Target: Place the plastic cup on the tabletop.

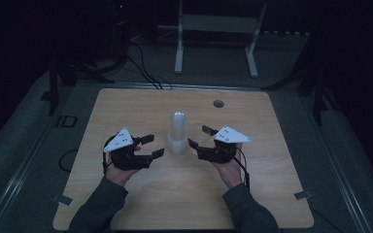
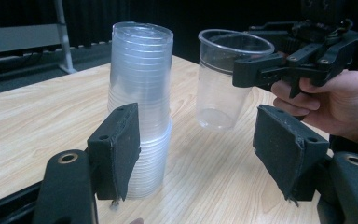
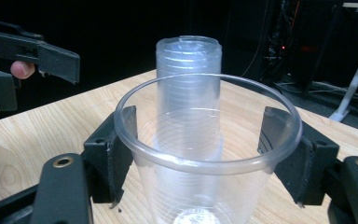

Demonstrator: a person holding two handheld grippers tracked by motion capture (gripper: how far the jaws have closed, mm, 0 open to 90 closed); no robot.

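Wood table (image 1: 126, 104) w/ cup stack (image 1: 177, 133) upright.

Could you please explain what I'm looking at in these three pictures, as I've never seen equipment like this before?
A person sits at a wooden table, holding a hand-operated gripper in each hand. One picture looks down from above; the other two come from cameras riding on each gripper. A stack of clear plastic cups stands upside down on the table. The right gripper holds a single clear cup upright between its jaws, lifted off the table. The left gripper is open beside the stack, holding nothing.
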